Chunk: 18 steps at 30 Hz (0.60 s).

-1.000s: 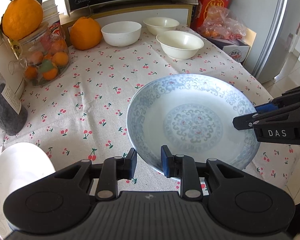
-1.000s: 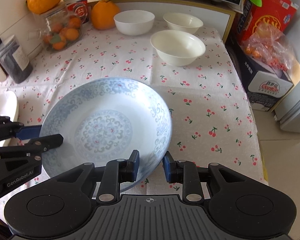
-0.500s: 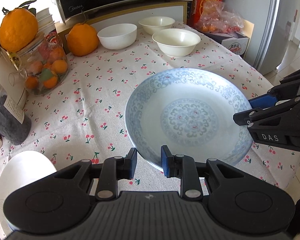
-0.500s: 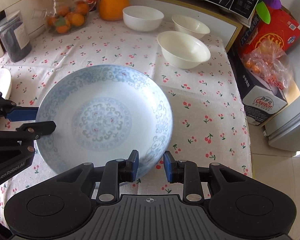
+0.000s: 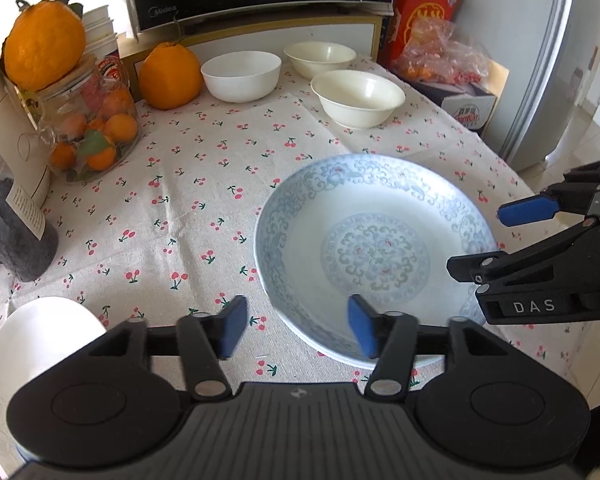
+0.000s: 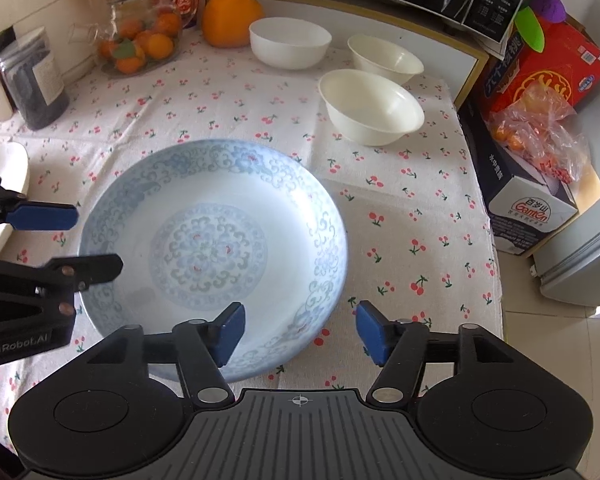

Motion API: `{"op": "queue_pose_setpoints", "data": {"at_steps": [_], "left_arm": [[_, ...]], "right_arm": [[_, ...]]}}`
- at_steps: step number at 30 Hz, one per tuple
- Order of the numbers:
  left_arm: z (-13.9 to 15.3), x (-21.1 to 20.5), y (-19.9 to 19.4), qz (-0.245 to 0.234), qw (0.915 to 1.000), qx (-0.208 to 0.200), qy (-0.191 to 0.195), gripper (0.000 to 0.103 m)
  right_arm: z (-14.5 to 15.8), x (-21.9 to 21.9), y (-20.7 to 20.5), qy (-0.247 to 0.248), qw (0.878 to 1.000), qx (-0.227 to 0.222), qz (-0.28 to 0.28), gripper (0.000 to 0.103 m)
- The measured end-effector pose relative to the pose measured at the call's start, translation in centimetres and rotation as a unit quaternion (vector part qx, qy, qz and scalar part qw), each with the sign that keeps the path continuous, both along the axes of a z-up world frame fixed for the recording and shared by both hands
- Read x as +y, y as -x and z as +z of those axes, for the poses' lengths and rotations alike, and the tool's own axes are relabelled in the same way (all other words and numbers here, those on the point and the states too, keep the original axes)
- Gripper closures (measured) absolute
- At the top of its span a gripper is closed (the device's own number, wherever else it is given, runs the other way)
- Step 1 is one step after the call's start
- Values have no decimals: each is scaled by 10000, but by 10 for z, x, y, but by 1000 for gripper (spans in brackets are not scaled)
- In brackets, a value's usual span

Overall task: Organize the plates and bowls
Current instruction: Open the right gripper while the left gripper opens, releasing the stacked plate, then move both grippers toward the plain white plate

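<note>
while the blue-patterned plate [image 5: 374, 254] lies flat on the cherry-print counter [image 5: 188, 184], both grippers sit at its edges with jaws opening. the left gripper [image 5: 297, 330] straddles the plate's near-left rim, its pads clear of the china. the right gripper [image 6: 298, 332] spans the near-right rim the same way, gripping nothing. three white bowls [image 6: 370, 106] stand apart at the far side near a large orange [image 6: 232, 18], and a white dish [image 5: 36, 344] sits at the counter's left edge.
</note>
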State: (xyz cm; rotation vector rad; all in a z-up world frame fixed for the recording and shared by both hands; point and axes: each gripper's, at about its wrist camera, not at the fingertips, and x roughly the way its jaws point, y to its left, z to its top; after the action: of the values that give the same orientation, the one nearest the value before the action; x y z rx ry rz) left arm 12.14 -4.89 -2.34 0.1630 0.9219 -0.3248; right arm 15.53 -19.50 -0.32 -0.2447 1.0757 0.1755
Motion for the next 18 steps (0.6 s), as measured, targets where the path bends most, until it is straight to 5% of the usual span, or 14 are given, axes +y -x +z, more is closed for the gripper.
{"op": "queue_pose_setpoints", "data": {"at_steps": [8,18], "left_arm": [[9,11,-2,150,9990,113,402,13],[17,36,-2,438,9975,38,545,3]], "right_arm": [[8,-16,-8,-484,9980,84,-402,25],[20,-27,-15,-1612,9828,127,-894,14]]}}
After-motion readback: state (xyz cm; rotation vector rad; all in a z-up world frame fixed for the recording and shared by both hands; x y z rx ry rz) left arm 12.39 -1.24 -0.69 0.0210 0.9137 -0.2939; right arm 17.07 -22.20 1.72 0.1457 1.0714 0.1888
